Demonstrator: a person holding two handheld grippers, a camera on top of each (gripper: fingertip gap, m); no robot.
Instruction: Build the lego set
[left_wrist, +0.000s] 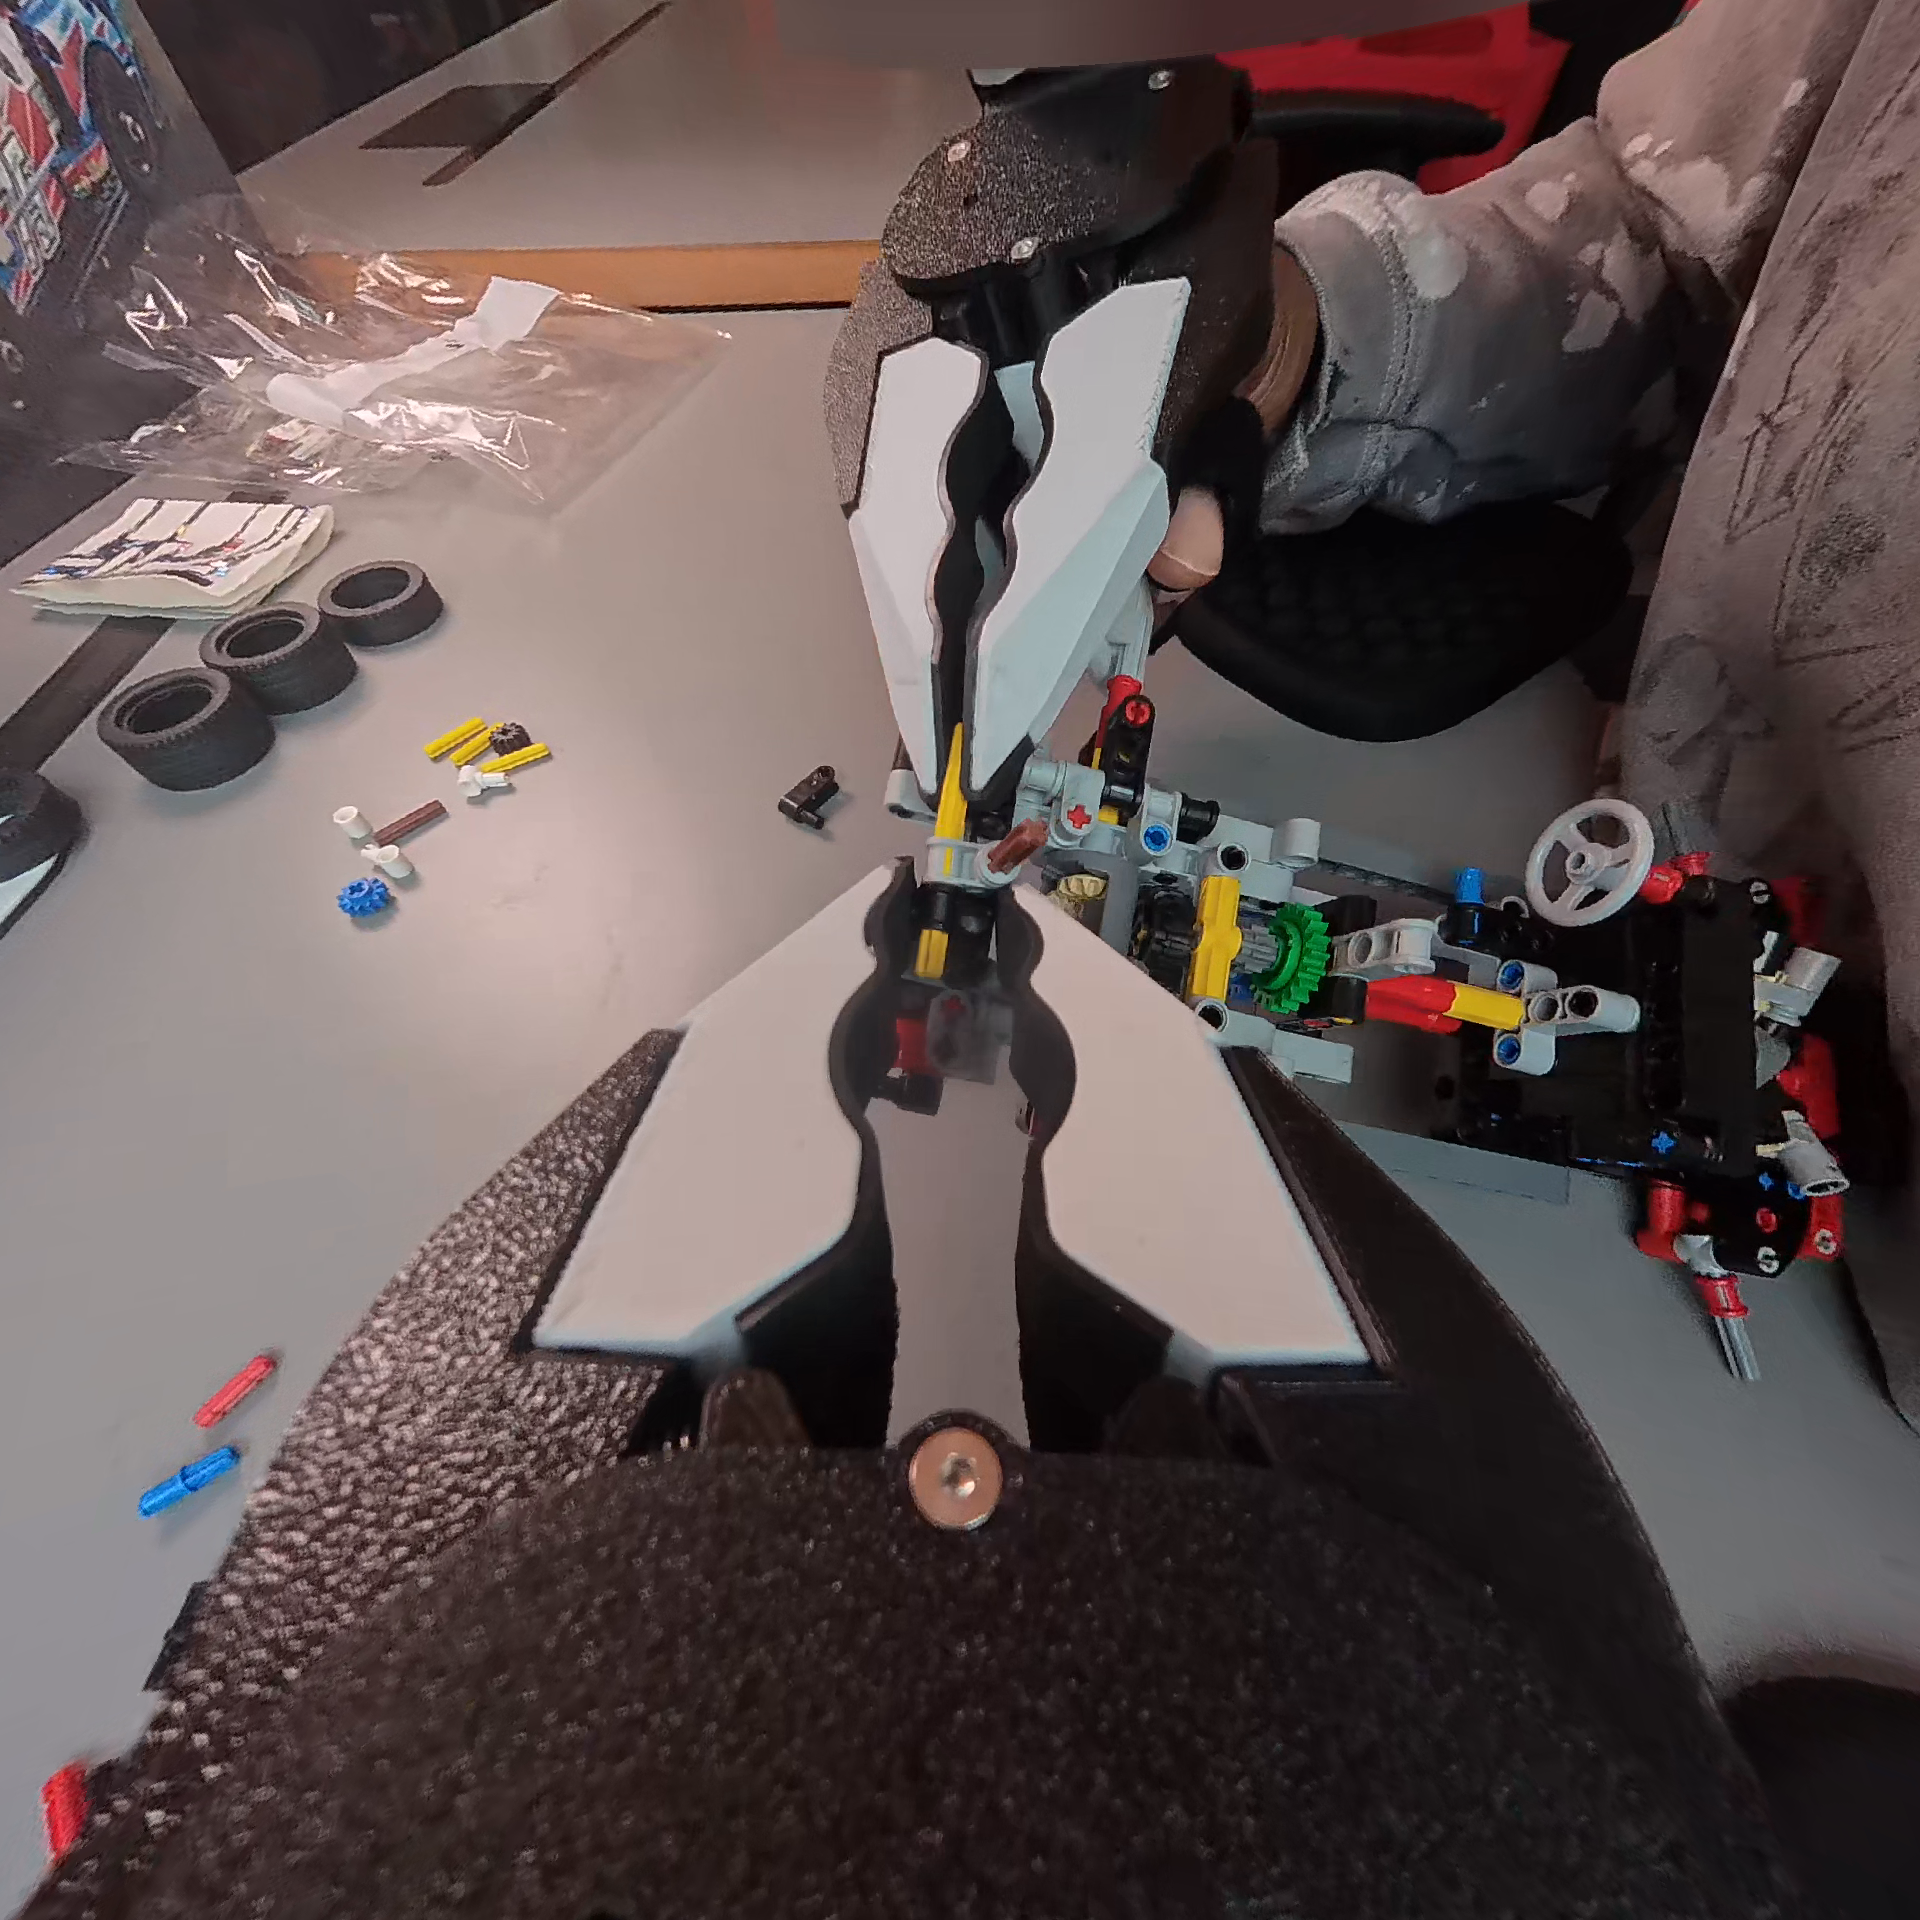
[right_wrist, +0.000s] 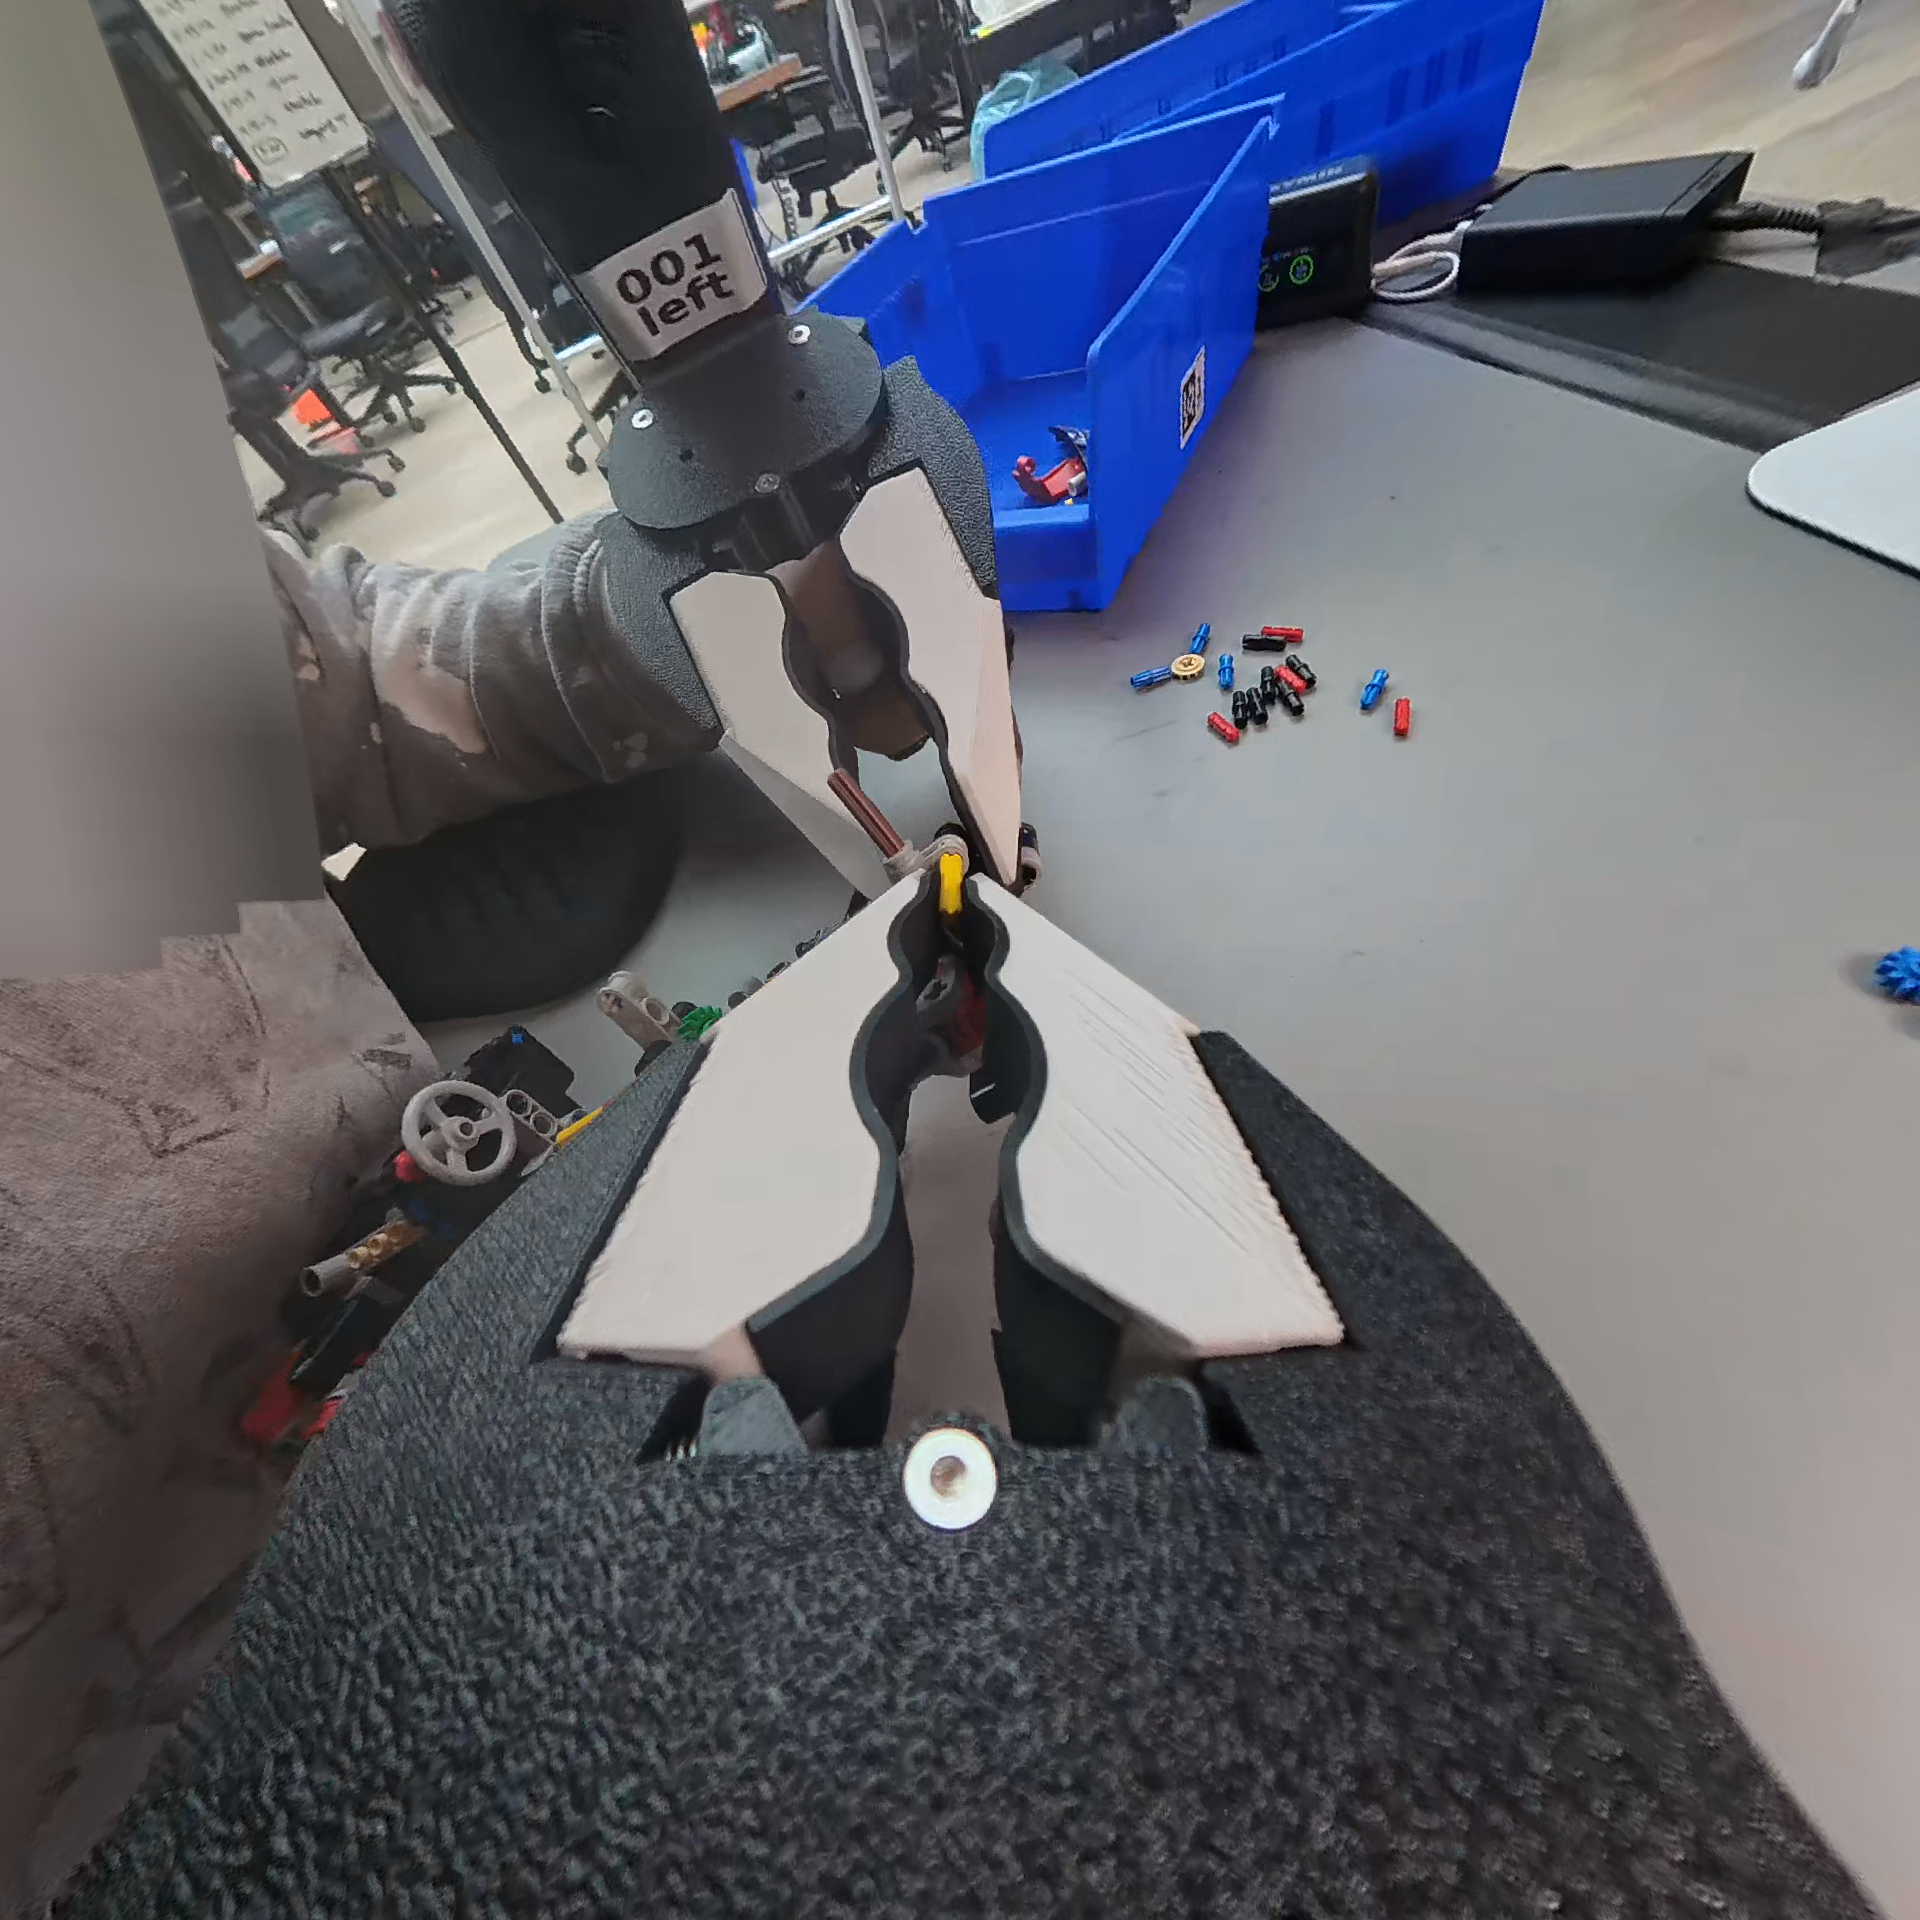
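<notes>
The part-built lego car chassis (left_wrist: 1351, 966) lies on the grey table, with a green gear (left_wrist: 1288, 951) and a grey steering wheel (left_wrist: 1590, 862). My left gripper (left_wrist: 951, 894) is shut on its near end, around black and yellow parts. My right gripper (left_wrist: 961, 805) comes down from above, shut on a yellow axle (left_wrist: 949, 790) standing upright in that end. A brown axle (left_wrist: 1016, 844) sticks out beside it. In the right wrist view my right gripper (right_wrist: 948, 888) pinches the yellow axle (right_wrist: 949, 883), tip to tip with the left gripper (right_wrist: 935, 847).
Three black tyres (left_wrist: 275, 655), small loose pieces (left_wrist: 488, 748), a blue gear (left_wrist: 362, 894), a black connector (left_wrist: 808, 800), a plastic bag (left_wrist: 395, 384) and a sticker sheet (left_wrist: 187, 551) lie to the left. Blue bins (right_wrist: 1122, 343) and scattered pins (right_wrist: 1262, 681) lie beyond. Left and right tips are no more than a few centimetres apart.
</notes>
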